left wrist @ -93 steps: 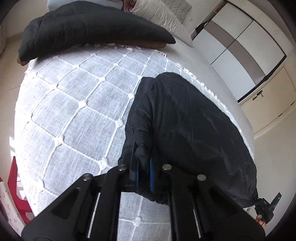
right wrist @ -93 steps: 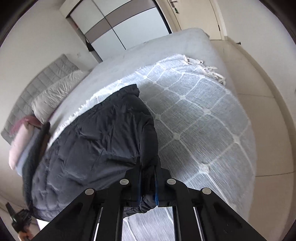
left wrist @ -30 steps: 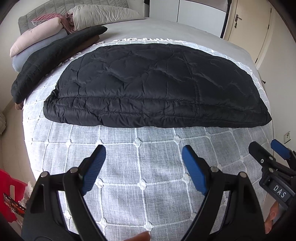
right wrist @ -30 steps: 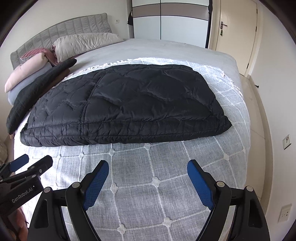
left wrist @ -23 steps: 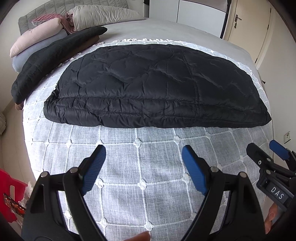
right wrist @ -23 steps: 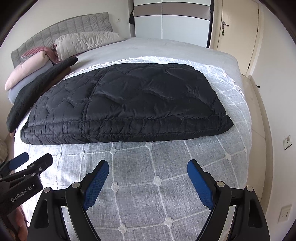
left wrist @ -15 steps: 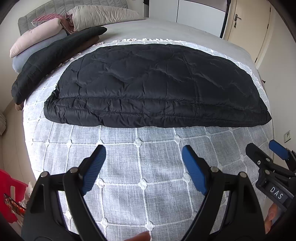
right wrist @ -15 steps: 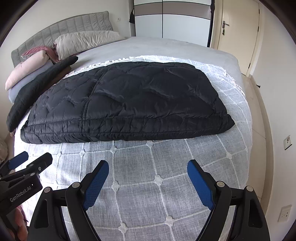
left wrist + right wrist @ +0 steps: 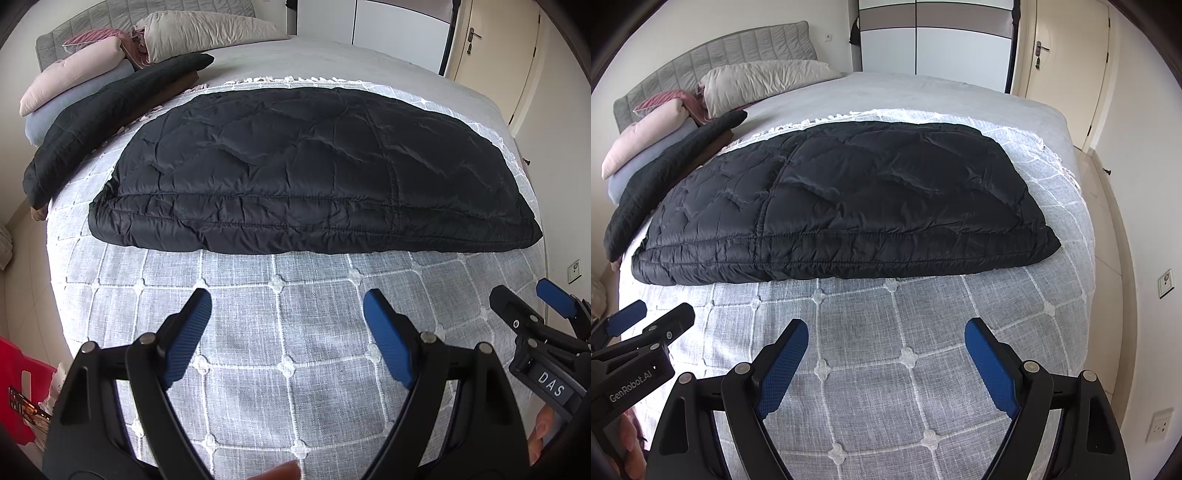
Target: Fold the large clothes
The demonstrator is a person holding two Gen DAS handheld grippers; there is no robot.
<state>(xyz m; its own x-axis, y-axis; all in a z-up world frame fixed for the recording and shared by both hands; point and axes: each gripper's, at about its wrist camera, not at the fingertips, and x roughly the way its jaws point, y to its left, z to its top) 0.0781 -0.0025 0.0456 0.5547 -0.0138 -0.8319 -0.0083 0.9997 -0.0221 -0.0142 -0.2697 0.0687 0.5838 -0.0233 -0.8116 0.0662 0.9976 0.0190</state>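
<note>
A large black quilted garment (image 9: pixel 310 173) lies folded flat across the bed on a grey checked bedspread (image 9: pixel 280 354); it also shows in the right wrist view (image 9: pixel 849 206). My left gripper (image 9: pixel 286 332) is open and empty, held over the bedspread short of the garment's near edge. My right gripper (image 9: pixel 886 354) is open and empty, also short of the near edge. Each gripper shows at the edge of the other's view: the right one (image 9: pixel 532 317) and the left one (image 9: pixel 646 321).
A folded dark garment (image 9: pixel 103 114) and stacked pillows (image 9: pixel 74 81) lie at the bed's head, left. A wardrobe (image 9: pixel 934 40) and door (image 9: pixel 1060 55) stand beyond the bed. A red object (image 9: pixel 18 387) sits on the floor at left.
About three seconds ago both grippers were shut on the black garment; now both are open, pulled back from it, and it lies flat. Over the last second almost nothing moved.
</note>
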